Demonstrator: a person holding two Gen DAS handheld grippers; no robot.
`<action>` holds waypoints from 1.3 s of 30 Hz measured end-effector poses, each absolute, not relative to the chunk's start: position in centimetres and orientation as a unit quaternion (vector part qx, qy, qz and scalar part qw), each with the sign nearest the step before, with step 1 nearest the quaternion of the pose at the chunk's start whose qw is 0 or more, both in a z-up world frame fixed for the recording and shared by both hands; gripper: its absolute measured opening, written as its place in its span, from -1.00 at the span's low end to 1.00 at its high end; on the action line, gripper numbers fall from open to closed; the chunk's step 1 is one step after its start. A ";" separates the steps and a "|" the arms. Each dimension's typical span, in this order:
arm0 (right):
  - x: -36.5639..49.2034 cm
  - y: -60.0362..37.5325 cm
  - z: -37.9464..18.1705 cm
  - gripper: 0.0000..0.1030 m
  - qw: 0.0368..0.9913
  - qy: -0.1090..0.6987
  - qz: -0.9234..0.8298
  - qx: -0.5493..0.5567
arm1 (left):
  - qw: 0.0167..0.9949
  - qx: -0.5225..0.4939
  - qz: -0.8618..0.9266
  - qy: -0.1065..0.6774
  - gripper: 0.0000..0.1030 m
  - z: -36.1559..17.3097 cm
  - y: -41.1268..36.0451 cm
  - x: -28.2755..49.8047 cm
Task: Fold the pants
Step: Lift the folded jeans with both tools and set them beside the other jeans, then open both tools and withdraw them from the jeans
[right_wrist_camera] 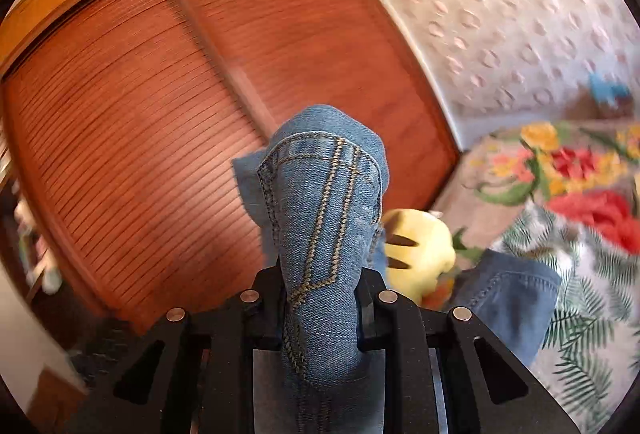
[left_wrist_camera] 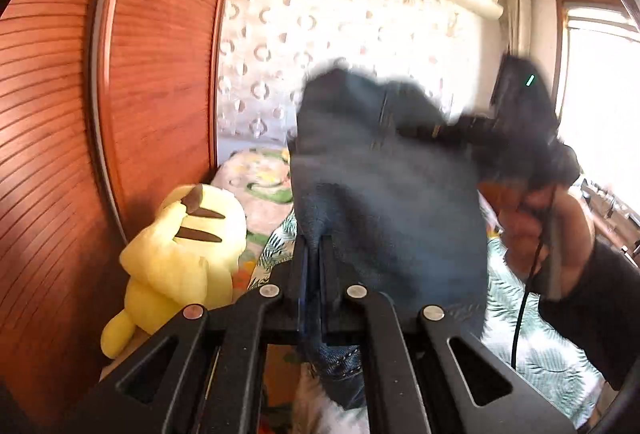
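Pants (left_wrist_camera: 384,194) up in air, stretched between both hands above bed (left_wrist_camera: 552,362) — long axis runs gripper to gripper. Left gripper (left_wrist_camera: 314,258) clenched on thin denim edge; right gripper (right_wrist_camera: 320,286) clamped on thick seam bunch (loose leg trails down toward bedspread). Neither nearer — both share load.

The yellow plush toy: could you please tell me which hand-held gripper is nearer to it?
Probably left. The left hand-held gripper, shut on the jeans, has the yellow plush toy close beside it; the right hand-held gripper grips denim on its far side.
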State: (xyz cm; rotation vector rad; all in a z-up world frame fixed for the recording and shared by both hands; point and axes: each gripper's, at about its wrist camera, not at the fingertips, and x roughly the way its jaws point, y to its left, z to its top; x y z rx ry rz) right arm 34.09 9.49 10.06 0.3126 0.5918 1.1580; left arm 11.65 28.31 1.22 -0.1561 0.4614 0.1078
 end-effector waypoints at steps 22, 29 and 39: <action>30.8 2.3 2.6 0.21 0.896 0.269 0.353 -0.028 | 0.957 -0.036 0.070 0.280 -0.78 -2.2 23.7 16.6; 22.0 -3.6 4.1 0.21 0.922 0.235 0.307 -0.029 | 0.968 -0.031 0.037 0.244 -0.08 0.1 19.8 14.1; 8.0 -12.2 5.3 0.22 0.946 0.209 0.249 0.001 | 0.972 -0.027 -0.018 0.233 0.74 1.2 13.6 12.3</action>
